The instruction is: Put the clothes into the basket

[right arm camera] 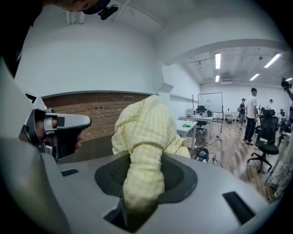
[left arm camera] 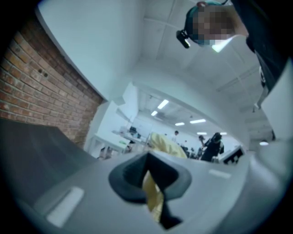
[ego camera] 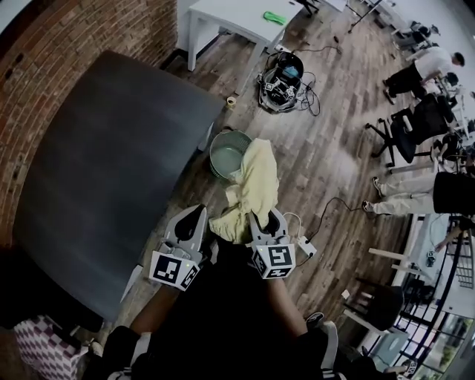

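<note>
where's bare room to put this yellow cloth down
The grey table, between brick wall and basket, is bare. The wood floor right of the basket is open too. Crowded: power strip beside the right tongs.

One yellow garment [ego camera: 254, 182], one basket [ego camera: 220, 165], two grippers [ego camera: 196, 215] [ego camera: 270, 218], two tables [ego camera: 111, 148] [ego camera: 237, 16]

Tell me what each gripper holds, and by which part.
Both hold the yellow checked garment: the right gripper clamps a thick bunched fold, the left gripper pinches a thin strip of it.

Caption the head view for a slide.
Left claw and right claw hold a yellow cloth beside a metal bucket.
</note>
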Action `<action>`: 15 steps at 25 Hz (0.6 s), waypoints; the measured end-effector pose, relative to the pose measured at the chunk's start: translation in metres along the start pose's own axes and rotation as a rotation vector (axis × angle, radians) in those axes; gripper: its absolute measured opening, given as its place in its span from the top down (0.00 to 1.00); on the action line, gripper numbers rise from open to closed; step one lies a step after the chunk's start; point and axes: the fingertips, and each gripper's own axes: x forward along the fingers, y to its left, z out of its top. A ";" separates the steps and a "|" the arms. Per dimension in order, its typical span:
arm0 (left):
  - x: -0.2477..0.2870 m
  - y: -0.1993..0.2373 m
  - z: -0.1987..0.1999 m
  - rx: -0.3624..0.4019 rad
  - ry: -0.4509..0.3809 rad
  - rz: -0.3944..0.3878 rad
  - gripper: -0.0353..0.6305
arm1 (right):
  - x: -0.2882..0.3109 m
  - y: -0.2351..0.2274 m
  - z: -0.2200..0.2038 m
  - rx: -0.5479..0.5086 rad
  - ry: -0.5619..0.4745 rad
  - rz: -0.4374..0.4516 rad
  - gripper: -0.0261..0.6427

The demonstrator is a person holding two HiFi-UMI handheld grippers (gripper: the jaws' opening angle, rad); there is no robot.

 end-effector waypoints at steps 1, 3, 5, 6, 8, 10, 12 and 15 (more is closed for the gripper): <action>0.003 -0.004 -0.001 0.002 0.004 -0.009 0.94 | -0.003 -0.005 -0.002 0.006 0.000 -0.010 0.75; 0.009 -0.008 -0.004 0.006 0.014 -0.024 0.94 | -0.004 -0.013 -0.007 0.016 0.002 -0.023 0.75; 0.017 -0.011 -0.006 0.012 0.022 -0.034 0.94 | -0.003 -0.021 -0.010 0.025 0.000 -0.030 0.75; 0.022 -0.012 -0.007 0.016 0.024 -0.036 0.94 | -0.001 -0.026 -0.011 0.030 -0.001 -0.031 0.75; 0.036 -0.016 -0.006 0.022 0.027 -0.035 0.94 | 0.003 -0.038 -0.010 0.040 -0.003 -0.031 0.75; 0.051 -0.019 -0.005 0.027 0.030 -0.032 0.94 | 0.008 -0.051 -0.007 0.048 -0.003 -0.031 0.75; 0.069 -0.023 -0.004 0.038 0.032 -0.030 0.94 | 0.016 -0.067 -0.006 0.049 -0.004 -0.026 0.75; 0.099 -0.028 -0.004 0.048 0.036 -0.014 0.94 | 0.031 -0.093 -0.006 0.054 0.003 -0.006 0.75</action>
